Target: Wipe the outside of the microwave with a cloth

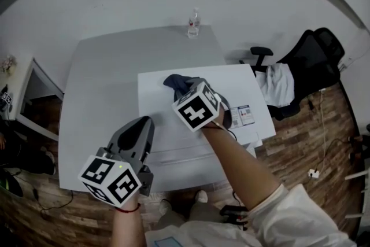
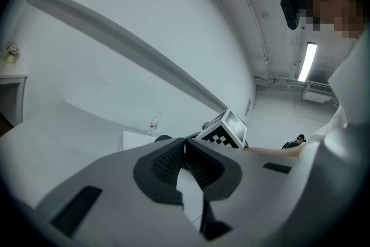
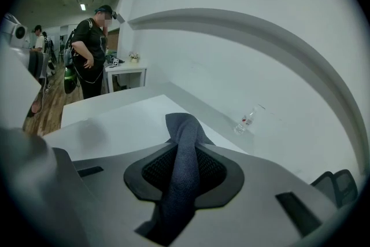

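Observation:
The microwave (image 1: 237, 83) is a white box on a grey table (image 1: 98, 84); I look down on its top. A dark blue cloth (image 1: 175, 82) lies bunched on that top near its back left, and my right gripper (image 1: 184, 88) is shut on it. In the right gripper view the cloth (image 3: 184, 142) runs up between the jaws of the right gripper (image 3: 184, 153) and hangs over the microwave top (image 3: 115, 127). My left gripper (image 1: 144, 123) hovers at the microwave's front left, shut with nothing in it. In the left gripper view, the left gripper (image 2: 184, 148) has its pads touching.
A small water bottle (image 1: 193, 24) stands at the table's far edge by the wall. A black office chair (image 1: 309, 63) with a white garment is to the right. A low side table (image 1: 34, 92) sits at left. A person (image 3: 91, 49) stands across the room.

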Demonstrator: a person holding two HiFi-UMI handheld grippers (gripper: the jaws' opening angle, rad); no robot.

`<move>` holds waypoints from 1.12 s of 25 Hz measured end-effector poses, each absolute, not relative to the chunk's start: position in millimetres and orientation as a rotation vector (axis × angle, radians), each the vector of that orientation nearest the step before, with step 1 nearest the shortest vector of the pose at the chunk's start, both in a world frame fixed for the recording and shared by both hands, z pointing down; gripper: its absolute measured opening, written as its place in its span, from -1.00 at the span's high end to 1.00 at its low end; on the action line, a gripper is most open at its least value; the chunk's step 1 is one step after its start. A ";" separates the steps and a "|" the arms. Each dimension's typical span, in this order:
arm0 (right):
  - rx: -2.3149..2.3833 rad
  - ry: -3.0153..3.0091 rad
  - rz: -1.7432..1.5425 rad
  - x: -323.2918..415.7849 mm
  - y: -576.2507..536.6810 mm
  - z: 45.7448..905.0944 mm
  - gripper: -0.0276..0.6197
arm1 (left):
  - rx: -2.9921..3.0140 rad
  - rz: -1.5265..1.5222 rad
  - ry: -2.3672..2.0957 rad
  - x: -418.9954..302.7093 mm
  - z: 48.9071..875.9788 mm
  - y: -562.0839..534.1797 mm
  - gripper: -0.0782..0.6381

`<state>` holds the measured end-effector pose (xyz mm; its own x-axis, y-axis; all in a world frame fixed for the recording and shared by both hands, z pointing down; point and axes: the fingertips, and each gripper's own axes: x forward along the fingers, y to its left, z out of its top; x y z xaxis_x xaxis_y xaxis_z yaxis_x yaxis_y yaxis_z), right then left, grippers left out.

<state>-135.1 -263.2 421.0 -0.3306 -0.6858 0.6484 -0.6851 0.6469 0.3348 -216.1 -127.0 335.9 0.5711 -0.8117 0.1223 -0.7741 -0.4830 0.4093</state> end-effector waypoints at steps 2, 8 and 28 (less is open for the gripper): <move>1.035 -2.085 -0.010 -155.8 -263.3 421.4 0.62 | 2.375 -0.123 -1.290 -223.1 338.0 -127.6 0.74; 0.941 -2.144 -0.035 -214.1 -264.5 422.7 0.62 | 2.351 -0.121 -1.312 -232.5 343.7 -130.4 0.74; 0.902 -2.182 -0.064 -180.3 -297.9 420.1 0.62 | 2.374 -0.039 -1.282 -186.7 344.0 -147.0 0.74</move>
<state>-180.3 -297.9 420.1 -0.4618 -0.6226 0.6318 -0.5844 0.7494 0.3113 -186.7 -147.0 344.0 0.5697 -0.8019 0.1798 -0.7896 -0.4733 0.3906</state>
